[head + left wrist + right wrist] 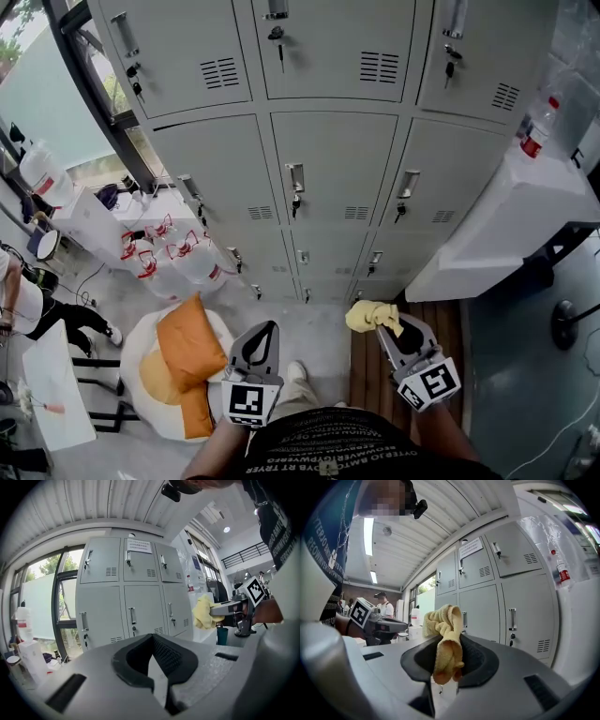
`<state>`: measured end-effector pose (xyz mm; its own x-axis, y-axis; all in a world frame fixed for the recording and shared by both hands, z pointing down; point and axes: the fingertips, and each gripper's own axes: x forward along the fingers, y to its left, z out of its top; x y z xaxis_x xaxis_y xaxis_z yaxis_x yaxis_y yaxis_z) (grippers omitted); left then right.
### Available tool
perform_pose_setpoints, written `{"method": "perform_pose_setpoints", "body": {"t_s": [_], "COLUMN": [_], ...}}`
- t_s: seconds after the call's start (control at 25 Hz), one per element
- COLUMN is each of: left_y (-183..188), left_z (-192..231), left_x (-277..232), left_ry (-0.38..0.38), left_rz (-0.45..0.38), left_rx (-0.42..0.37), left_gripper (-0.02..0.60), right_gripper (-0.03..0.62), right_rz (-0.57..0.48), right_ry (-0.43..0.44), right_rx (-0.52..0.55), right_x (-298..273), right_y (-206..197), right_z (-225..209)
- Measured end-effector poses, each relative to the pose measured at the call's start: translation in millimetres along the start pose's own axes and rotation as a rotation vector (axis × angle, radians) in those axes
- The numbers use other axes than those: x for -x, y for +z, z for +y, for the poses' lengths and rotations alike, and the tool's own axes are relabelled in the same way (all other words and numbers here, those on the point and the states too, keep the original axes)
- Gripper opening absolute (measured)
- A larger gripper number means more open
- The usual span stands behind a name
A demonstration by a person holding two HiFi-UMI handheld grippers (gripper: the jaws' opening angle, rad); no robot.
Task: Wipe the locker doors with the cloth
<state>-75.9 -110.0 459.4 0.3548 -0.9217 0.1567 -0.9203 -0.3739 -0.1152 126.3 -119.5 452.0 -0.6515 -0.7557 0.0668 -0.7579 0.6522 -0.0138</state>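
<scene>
Grey metal locker doors [333, 169] stand ahead in rows, each with a handle and a key. My right gripper [392, 334] is shut on a yellow cloth [372, 315], which bunches out past its fingertips, short of the lowest lockers. In the right gripper view the cloth [446, 641] hangs between the jaws of the gripper [451, 639], with the lockers [487, 606] beyond. My left gripper [265, 334] is held low at the left, shut with nothing in it. From the left gripper [152, 637] I see the lockers [136, 606] and the cloth [203, 612] off to the right.
A white counter [506, 216] juts out at the right, with a red-labelled bottle [536, 127] on it. Water jugs [178, 258] stand by the left lockers. Orange cushions [187, 342] lie on a white seat. A person [384, 604] stands far behind.
</scene>
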Motion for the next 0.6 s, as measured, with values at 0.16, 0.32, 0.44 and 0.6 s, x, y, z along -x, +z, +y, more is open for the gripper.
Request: {"method": "perform_pose_setpoints", "body": {"t_s": [0.16, 0.32, 0.44, 0.6], "left_y": [3.2, 6.4, 6.3, 5.8], "left_z": [23.0, 36.6, 42.1, 62.0], "left_x": [-29.1, -57.8, -75.0, -93.5], "left_ry": [-0.025, -0.063, -0.098, -0.116], "left_rz": [-0.01, -0.021, -0.023, -0.021], "left_rx": [0.006, 0.006, 0.009, 0.017], "left_gripper": [0.005, 0.005, 0.005, 0.005], "right_gripper": [0.083, 0.083, 0.083, 0.083], "right_rz": [0.002, 0.013, 0.016, 0.02], "right_ry": [-0.013, -0.036, -0.058, -0.08], "right_rx": [0.007, 0.02, 0.024, 0.018], "right_x": [-29.4, -53.2, -69.1, -90.7], "right_y": [6.3, 11.7, 14.7, 17.9], "right_z": [-6.9, -19.4, -28.5, -33.4]}}
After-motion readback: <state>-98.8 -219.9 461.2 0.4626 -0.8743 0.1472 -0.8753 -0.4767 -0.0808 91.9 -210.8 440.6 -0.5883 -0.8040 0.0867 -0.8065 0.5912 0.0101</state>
